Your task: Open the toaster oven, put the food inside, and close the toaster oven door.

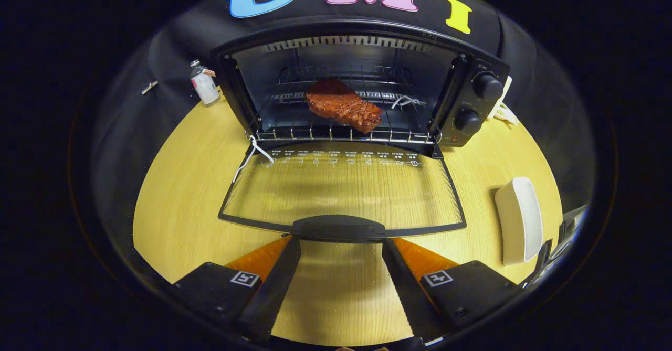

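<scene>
The gripper [341, 241] is spread wide, its 2 fingers flanking the dark handle [338, 227] of the lowered glass door [344, 191], gripping nothing. At 12 o'clock beyond it, the black toaster oven [362, 86] stands open — a reddish-brown slab of meat [342, 105] lies on its wire rack [341, 130]. A white rectangular dish [520, 220] sits at 3 o'clock on the light wooden table [178, 193].

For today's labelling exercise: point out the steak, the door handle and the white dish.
steak [344, 105], gripper view, middle of its top
door handle [338, 228], gripper view, centre of the handle bar
white dish [518, 220], gripper view, its inner face
</scene>
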